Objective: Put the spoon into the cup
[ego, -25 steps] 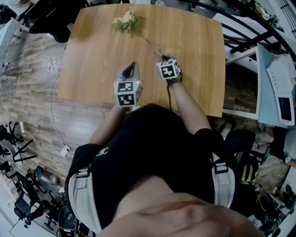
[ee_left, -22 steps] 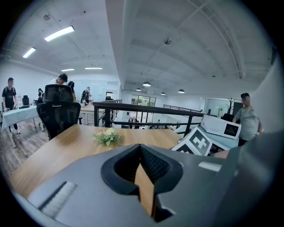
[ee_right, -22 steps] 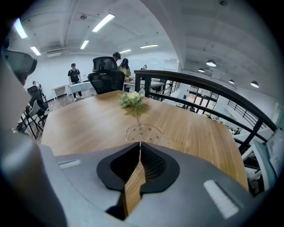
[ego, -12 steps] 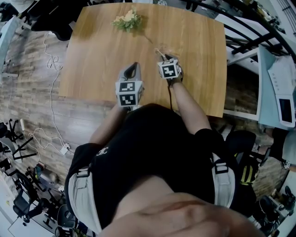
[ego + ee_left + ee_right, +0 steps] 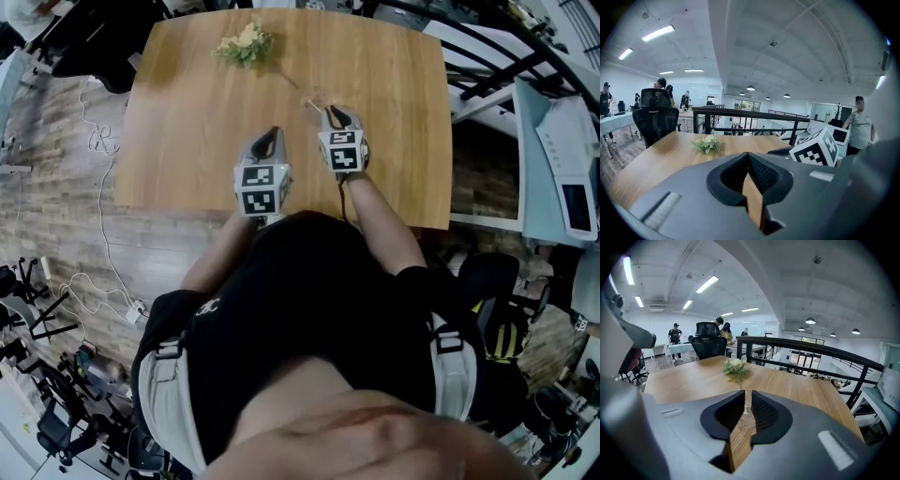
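A small clear cup stands on the wooden table, just beyond my right gripper. A thin pale spoon shows upright through the narrow gap between the right jaws, ahead of them and not touched by the pads. The right jaws are closing with nothing pressed between them. My left gripper hovers over the table's near half, left of the cup, its jaws meeting at the tips and holding nothing.
A small bunch of pale flowers lies at the table's far left, its stem pointing toward the cup. A black railing runs behind the table. Office chairs and people are farther off. Cables lie on the floor to the left.
My right gripper has risen a little by the cup, apart from the spoon. The left gripper has kept its place.
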The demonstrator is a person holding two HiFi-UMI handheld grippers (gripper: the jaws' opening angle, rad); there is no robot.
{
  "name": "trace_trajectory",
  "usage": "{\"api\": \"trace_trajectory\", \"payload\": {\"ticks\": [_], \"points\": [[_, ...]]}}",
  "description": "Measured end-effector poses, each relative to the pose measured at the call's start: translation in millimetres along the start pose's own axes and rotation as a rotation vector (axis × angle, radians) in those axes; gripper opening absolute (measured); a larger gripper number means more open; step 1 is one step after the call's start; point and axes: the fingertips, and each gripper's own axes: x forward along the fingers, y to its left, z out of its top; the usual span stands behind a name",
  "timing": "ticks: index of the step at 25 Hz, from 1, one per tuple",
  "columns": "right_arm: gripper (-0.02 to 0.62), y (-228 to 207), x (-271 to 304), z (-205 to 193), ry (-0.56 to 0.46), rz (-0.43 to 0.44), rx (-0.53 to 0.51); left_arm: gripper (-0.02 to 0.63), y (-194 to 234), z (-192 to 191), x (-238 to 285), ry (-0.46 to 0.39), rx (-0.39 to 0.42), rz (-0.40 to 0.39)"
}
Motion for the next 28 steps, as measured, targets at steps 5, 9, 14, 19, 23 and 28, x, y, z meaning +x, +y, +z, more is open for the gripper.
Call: {"api": "trace_trajectory", "payload": {"ticks": [5,9,14,19,23,28], "points": [[0.000,-8,-25,18,-0.091,-0.028,0.027,0.012,-9,2,6,0.002,0.009,-0.031],[0.000,-18,-41,25,-0.143,-0.050,0.041,0.012,-18,1,11,0.010,0.020,-0.057],[-0.002,-29,-72,34,-0.214,-0.075,0.091,0.012,-33,4,16,0.006,0.035,-0.096],[-0.002,-42,-112,52,-0.371,-0.117,0.095,0.012,-46,4,22,0.007,0.058,-0.132],[-0.002,-57,-143,63,-0.442,-0.163,0.108,0.012,-57,9,29,0.003,0.067,-0.155],[-0.002,-68,-171,61,-0.493,-0.202,0.142,0.012,-68,13,38,-0.005,0.086,-0.184]]}}
